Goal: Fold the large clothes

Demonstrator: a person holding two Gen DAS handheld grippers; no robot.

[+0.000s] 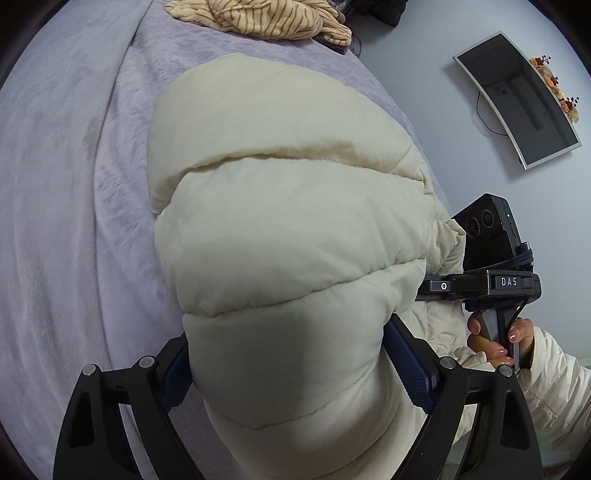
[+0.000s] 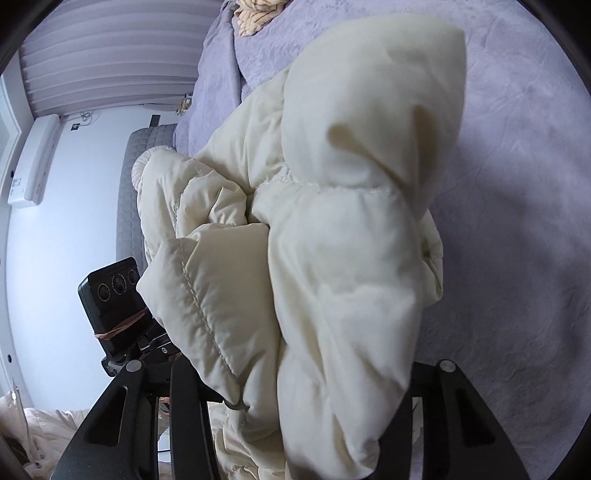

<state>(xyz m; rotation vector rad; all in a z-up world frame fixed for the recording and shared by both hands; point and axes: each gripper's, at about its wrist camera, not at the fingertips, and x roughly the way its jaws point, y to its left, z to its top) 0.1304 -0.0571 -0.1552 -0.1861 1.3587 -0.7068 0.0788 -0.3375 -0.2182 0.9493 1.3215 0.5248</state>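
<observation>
A puffy cream quilted jacket [image 1: 280, 229] is bunched up above the lilac bed cover [image 1: 74, 184]. In the left wrist view my left gripper [image 1: 291, 354] is shut on the jacket's thick bulk, and its blue pads [image 1: 410, 365] press into both sides. My right gripper [image 2: 303, 369] is shut on another thick fold of the same jacket [image 2: 351, 221], which hides most of its fingers. A hood-like corner stands up at the top of the right wrist view. The right gripper's body [image 1: 480, 284] and the hand [image 1: 491, 343] holding it show at the jacket's right edge.
A beige striped garment [image 1: 266, 18] lies at the far end of the bed. A dark screen [image 1: 517, 99] with a cable is on the pale surface beyond the bed's edge. A grey quilted panel [image 2: 144, 184] and a white unit [image 2: 33, 162] are at the left.
</observation>
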